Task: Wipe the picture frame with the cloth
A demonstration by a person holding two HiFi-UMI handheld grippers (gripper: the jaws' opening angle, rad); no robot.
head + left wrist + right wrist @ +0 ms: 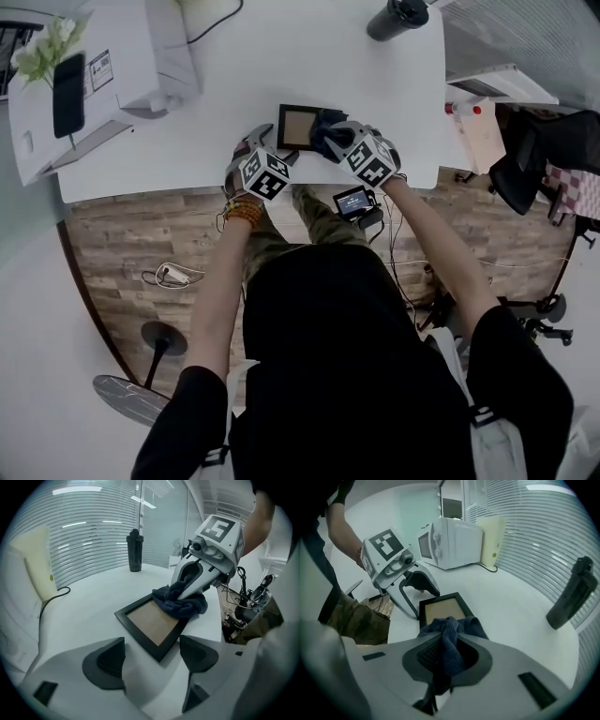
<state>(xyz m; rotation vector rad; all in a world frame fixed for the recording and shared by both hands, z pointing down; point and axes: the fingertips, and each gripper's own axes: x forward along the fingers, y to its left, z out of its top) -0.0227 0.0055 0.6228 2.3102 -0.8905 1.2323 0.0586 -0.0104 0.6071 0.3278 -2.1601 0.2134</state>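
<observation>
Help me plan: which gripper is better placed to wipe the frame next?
Right: the right gripper is shut on the cloth, lying on the picture frame; the left gripper is open and empty.

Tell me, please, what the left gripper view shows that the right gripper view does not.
Only the left gripper view: the left gripper's own jaws apart, empty, and the right gripper's marker cube. Only the right gripper view: the microwave, and the cloth pinched between the right gripper's jaws. Both: picture frame, black bottle, white table.
</observation>
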